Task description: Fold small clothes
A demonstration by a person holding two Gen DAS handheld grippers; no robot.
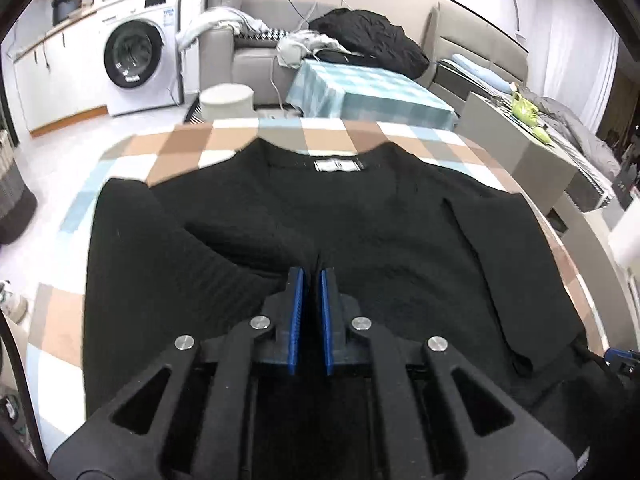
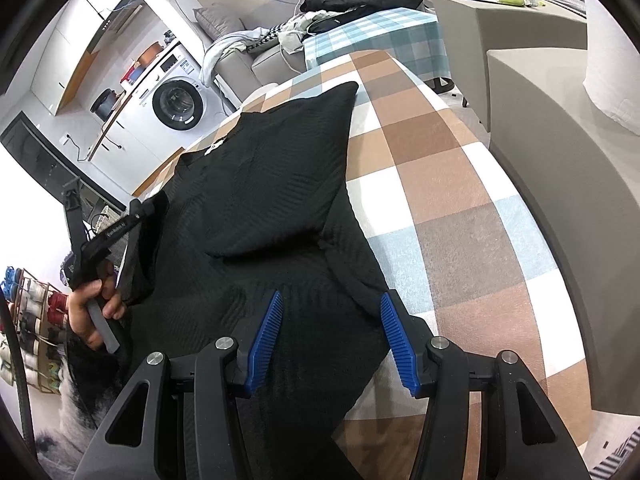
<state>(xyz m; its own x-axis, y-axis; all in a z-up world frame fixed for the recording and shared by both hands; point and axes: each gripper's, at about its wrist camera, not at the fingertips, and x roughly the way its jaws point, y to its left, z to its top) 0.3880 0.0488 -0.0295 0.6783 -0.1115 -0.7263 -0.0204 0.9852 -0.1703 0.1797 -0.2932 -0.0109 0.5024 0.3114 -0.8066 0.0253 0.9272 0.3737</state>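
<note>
A black knit sweater (image 1: 360, 220) lies flat on a table under a brown, white and blue checked cloth (image 1: 180, 152), its collar label (image 1: 338, 165) at the far side. My left gripper (image 1: 316, 272) is shut on a raised fold of the sweater, with black fabric pinched between the blue pads. The right wrist view shows the same sweater (image 2: 272, 184) and the left gripper (image 2: 148, 208), held by a hand (image 2: 90, 304), lifting the sweater's left edge. My right gripper (image 2: 331, 296) hovers open over the near part of the sweater, its pads clear of the fabric.
A washing machine (image 1: 134, 56) stands at the back left. A grey sofa with loose clothes and a black jacket (image 1: 372, 36) is behind a small table with a blue checked cloth (image 1: 368, 92). A grey cabinet (image 2: 560, 200) flanks the table's right side. A shoe rack (image 2: 32, 320) is at the left.
</note>
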